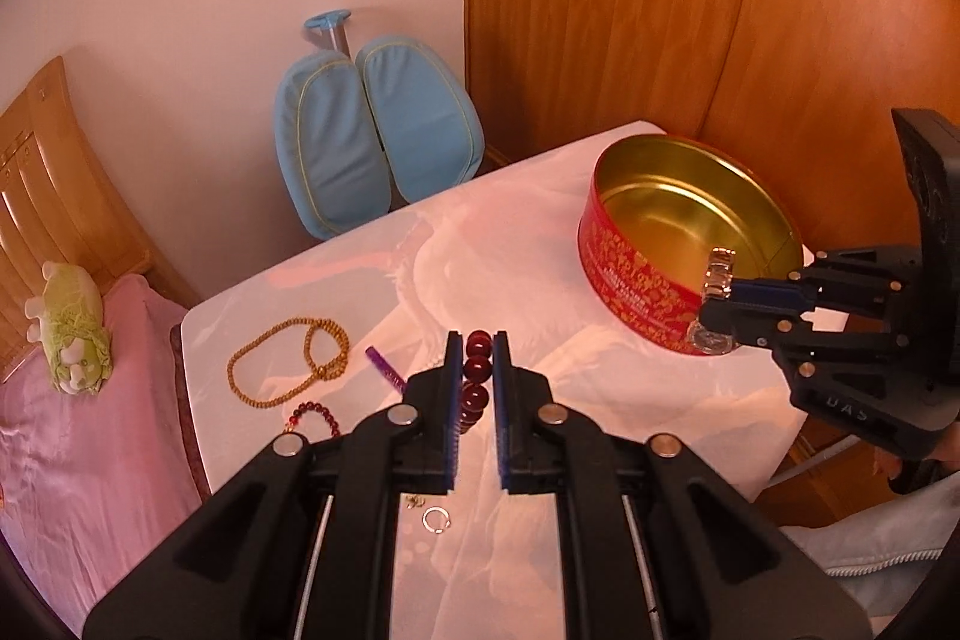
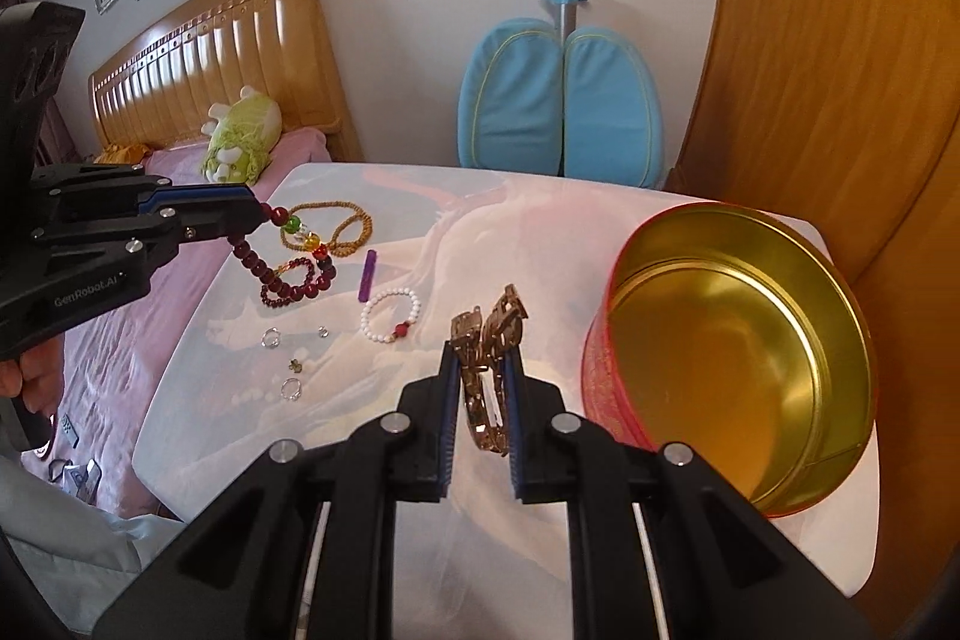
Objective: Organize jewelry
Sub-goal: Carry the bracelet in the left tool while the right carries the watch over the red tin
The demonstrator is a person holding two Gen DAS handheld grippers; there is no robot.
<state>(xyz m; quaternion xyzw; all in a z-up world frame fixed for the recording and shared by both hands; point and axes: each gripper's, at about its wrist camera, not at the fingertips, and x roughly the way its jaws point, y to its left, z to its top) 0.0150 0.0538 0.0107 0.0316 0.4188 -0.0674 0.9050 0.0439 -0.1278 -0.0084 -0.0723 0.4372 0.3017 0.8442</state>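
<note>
While clamping beads (image 1: pixel 474 376), gripper (image 1: pixel 477 340), tin (image 1: pixel 636 274)

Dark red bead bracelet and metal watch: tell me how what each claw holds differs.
The dark red bead bracelet is a loop of round glossy beads; the metal watch is a band of flat gold-toned links. The bracelet dangles from the left claw over the other jewelry; the watch sits in the right claw beside the red tin. Both are gripped clear of the table.

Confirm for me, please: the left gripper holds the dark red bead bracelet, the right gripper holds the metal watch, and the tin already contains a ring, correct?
Not quite. The left gripper holds the dark red bead bracelet and the right gripper holds the metal watch, but the right wrist view shows the tin empty.
</note>
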